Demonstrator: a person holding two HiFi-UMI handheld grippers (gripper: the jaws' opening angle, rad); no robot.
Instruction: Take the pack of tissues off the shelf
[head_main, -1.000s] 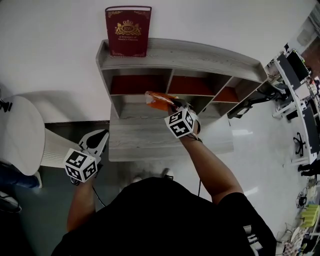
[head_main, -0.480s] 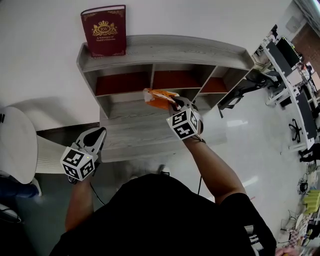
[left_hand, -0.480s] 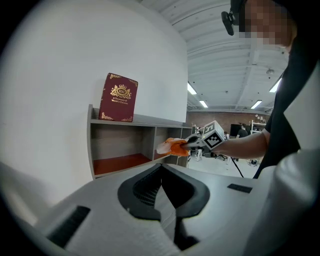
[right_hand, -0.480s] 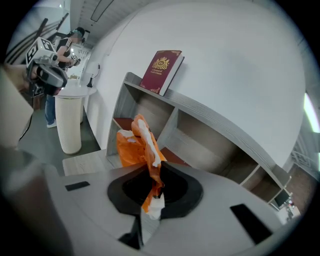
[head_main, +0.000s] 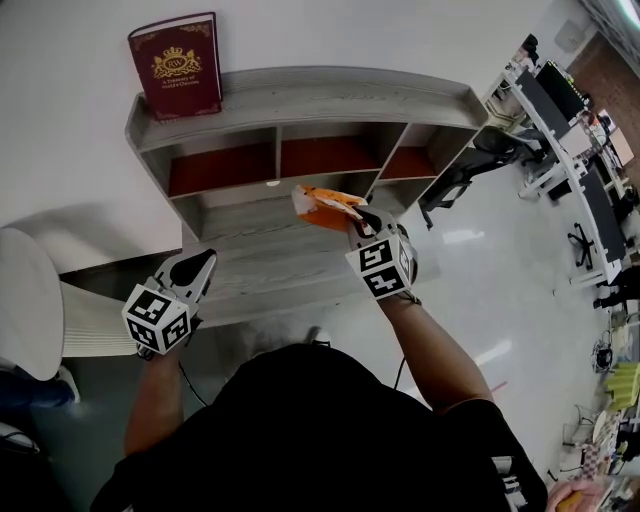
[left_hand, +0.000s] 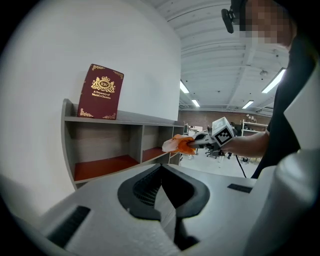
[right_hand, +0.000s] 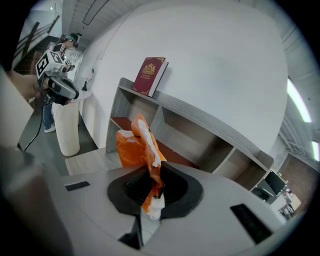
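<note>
Right gripper (head_main: 354, 213) clamps the tissues (head_main: 322, 203) by a thin edge, clear of the shelf (head_main: 300, 85); best drawn back gently. Left gripper (head_main: 197, 262) closed, empty.

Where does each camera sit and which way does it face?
Head view: on the head, steeply down at grey wooden shelf unit; black-clad torso, left gripper, right gripper.
Left gripper view: along its closed jaws, at shelf; right forearm.
Right gripper view: along jaws clamping orange tissue pack; left gripper.
All share dark red book.
</note>
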